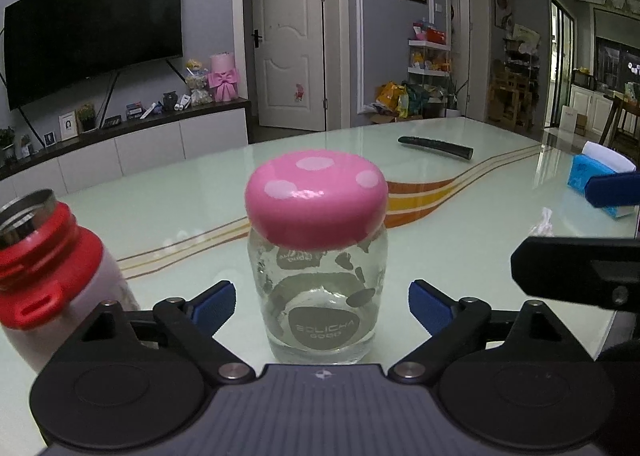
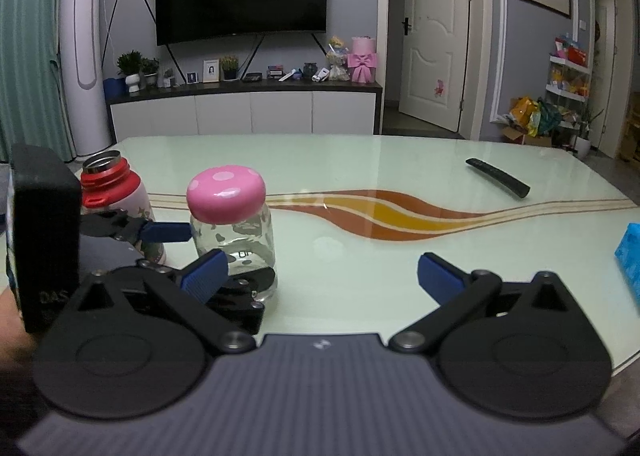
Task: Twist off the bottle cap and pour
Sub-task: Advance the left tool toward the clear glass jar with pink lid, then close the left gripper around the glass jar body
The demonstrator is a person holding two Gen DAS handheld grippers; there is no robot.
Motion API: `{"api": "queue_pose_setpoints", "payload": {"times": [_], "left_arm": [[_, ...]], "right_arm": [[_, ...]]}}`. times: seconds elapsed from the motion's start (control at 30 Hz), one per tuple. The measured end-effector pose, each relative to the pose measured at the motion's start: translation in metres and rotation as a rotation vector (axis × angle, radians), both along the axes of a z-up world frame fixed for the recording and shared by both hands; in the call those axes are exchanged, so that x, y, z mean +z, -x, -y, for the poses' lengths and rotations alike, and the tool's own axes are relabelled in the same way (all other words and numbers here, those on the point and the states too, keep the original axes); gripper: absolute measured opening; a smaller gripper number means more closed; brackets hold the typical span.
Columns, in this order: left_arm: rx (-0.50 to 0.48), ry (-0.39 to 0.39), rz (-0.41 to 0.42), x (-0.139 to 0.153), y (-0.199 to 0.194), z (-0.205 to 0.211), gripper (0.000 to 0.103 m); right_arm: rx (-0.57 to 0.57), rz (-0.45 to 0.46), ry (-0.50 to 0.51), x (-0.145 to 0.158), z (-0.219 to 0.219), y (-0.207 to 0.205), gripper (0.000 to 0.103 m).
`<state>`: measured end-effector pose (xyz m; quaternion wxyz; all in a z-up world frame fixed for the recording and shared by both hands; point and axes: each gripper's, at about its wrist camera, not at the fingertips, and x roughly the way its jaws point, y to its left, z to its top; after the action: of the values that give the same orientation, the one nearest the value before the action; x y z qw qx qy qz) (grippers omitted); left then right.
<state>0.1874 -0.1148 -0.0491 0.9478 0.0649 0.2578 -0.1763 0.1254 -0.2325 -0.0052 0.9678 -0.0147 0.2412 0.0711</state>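
A clear glass bottle (image 1: 320, 296) with a pink spotted mushroom cap (image 1: 316, 202) stands upright on the glass table (image 1: 160, 196). My left gripper (image 1: 320, 304) straddles the bottle's body; its blue pads (image 1: 212, 304) stand a little off the glass on both sides, so it is open. A thermos (image 1: 44, 268) with a red collar and an uncapped steel mouth stands just left of it. In the right wrist view the bottle (image 2: 236, 232) and thermos (image 2: 116, 192) sit at the left. My right gripper (image 2: 322, 276) is open and empty, to the right of the bottle.
A black remote control (image 2: 498, 178) lies farther back on the table. A blue tissue box (image 2: 630, 256) sits at the right edge, with a small crumpled clear wrapper (image 1: 542, 222) near it. The table's front edge runs close under both grippers.
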Motion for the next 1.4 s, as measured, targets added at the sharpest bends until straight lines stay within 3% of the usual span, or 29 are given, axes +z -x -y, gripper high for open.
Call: {"api": "queue_pose_setpoints", "payload": {"times": [0.53, 0.9, 1.4], "left_arm": [[0.002, 0.0, -0.012, -0.006, -0.011, 0.001, 0.09], [0.008, -0.016, -0.034, -0.013, -0.019, 0.002, 0.074], [0.02, -0.016, -0.027, -0.012, -0.016, 0.004, 0.073]], "right_arm": [[0.006, -0.007, 0.026, 0.004, -0.001, -0.005, 0.103], [0.012, -0.008, 0.021, 0.007, 0.003, -0.005, 0.103], [0.016, -0.008, 0.04, 0.008, -0.001, -0.012, 0.103]]}}
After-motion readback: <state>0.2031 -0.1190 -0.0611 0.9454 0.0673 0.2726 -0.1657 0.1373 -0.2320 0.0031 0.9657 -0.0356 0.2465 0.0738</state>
